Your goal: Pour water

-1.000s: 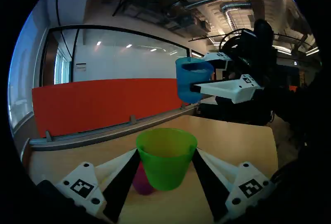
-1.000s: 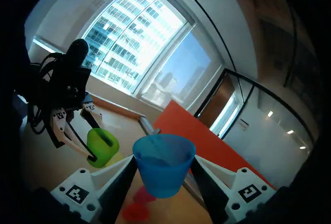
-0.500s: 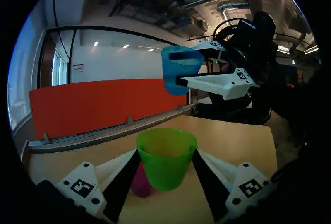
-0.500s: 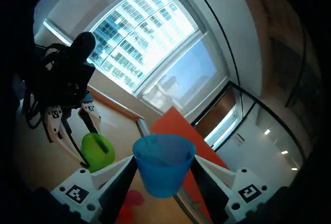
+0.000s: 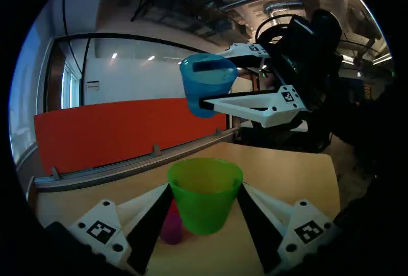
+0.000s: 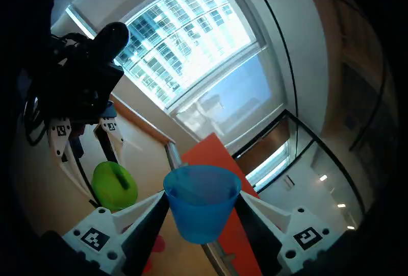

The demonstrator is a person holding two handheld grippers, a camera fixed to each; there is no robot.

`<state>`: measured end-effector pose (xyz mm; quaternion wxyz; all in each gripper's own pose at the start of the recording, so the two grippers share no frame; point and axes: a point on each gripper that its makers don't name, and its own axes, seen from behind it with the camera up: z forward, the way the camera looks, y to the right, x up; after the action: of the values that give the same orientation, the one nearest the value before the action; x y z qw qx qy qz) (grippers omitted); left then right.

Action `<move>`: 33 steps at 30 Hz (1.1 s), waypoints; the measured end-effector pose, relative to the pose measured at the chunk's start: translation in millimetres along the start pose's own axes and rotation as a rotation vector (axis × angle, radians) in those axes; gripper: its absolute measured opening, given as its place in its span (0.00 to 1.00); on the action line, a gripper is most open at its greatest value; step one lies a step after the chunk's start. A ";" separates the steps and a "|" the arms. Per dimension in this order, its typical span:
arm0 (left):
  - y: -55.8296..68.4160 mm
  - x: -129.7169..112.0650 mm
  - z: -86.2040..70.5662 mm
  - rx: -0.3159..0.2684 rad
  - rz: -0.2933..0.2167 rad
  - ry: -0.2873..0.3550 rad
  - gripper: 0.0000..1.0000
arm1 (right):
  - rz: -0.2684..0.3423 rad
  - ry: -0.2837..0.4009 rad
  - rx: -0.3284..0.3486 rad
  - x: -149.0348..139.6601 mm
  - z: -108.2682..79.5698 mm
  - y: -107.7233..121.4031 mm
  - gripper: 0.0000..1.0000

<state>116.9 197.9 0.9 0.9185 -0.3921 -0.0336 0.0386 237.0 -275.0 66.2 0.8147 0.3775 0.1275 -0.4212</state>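
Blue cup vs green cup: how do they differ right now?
Colour: the blue cup is blue, the green cup bright green. Height: the blue cup hangs high in the right gripper; the green cup sits low near the table in the left gripper. Pose: the blue cup tilts, the green cup stands upright. Shared: same tapered shape, each clamped between two fingers.

A lower cup (image 5: 205,202) is held between the fingers of the left gripper (image 5: 204,188) above the worktop (image 5: 285,169), and a small cup (image 5: 172,227) is stood on the worktop just below it, to its left. A raised cup (image 5: 205,90) is gripped in the right gripper (image 6: 202,199), above and behind the lower cup, toward the worktop's far edge, along which a panel (image 5: 117,128) is set upright.
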 end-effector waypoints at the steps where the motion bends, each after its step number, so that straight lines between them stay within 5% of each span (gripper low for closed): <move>1: 0.4 0.2 0.1 -0.001 0.001 0.000 0.85 | -0.008 0.001 -0.002 0.8 0.5 1.4 0.89; 33: 1.6 2.1 7.2 -0.013 -0.012 0.009 0.85 | -0.233 -0.010 -0.038 2.3 20.3 20.8 0.89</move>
<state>118.2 204.4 4.7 0.9162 -0.3982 -0.0321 0.0309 252.5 -283.5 89.4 0.7678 0.3424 0.1744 -0.5127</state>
